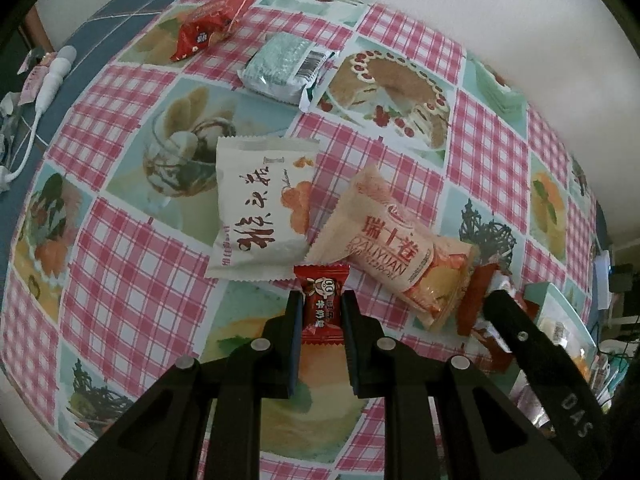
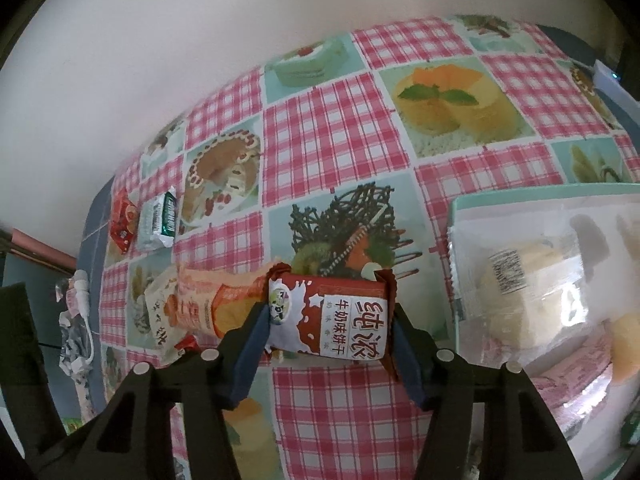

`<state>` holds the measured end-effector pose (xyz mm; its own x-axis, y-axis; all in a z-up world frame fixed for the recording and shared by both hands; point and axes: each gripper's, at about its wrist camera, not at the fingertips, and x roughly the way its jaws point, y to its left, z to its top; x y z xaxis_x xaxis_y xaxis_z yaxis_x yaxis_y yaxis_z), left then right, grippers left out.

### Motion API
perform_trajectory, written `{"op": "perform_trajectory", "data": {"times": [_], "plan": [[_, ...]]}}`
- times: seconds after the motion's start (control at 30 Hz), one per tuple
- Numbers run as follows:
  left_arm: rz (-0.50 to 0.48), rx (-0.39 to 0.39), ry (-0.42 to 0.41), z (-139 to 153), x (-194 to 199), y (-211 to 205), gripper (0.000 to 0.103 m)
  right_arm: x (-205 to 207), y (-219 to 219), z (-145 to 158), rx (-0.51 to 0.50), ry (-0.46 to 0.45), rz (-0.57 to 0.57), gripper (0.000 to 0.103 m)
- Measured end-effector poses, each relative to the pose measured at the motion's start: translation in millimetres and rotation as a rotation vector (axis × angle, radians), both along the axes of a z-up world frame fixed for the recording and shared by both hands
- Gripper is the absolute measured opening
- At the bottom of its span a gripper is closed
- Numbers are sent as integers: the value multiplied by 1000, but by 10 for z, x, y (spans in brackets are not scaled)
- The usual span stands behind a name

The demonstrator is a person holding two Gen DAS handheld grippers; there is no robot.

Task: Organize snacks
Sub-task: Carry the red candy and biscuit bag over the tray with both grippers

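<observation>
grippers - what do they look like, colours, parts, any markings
Both are matte black plastic. The left gripper and the right gripper each have two angular fingers with cut-out slots, round silver bolt heads at the joints, and dark blue pads on the inner faces. In the left wrist view the right gripper's outer side reads "DAS" in pale letters. No cables or sleeves show.

Bare tablecloth (image 2: 332, 140) fills the upper centre; the snack tray (image 2: 454, 216) blocks the right, the Swiss-roll packet (image 2: 208, 304) the lower left.
</observation>
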<state>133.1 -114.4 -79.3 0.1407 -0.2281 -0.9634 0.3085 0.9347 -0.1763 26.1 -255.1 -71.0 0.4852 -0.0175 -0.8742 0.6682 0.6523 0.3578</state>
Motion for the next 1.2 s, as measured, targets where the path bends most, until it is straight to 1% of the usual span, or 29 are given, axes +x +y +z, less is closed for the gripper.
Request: {"op": "perform_trajectory", "data": {"times": [0.33,0.47,0.6,0.67,0.7,0.83,0.97,1.2], "plan": [[-15,5,-48,156,-32,-5,20,-136,-7,191,-5,-14,-16,62],[-24,6,-75,276,-72,16,20,-239,-1,312,-7,-28,-31,62],[-39,7,-116,410,-134,16,20,-353,3,415,-4,-43,-44,62],[-56,12,-153,514,-186,-11,20,-401,-8,456,-5,-49,-50,62],[-57,33,-157,545,-199,-15,20,-450,-22,488,-6,-52,-56,62],[-79,28,-198,712,-290,-65,20,-609,-73,580,-12,-59,-89,62],[-102,10,-199,798,-376,-128,20,-786,-103,658,-27,-61,-116,62],[-144,1,-234,943,-586,-309,20,-1193,-318,715,-12,-72,-216,62]]}}
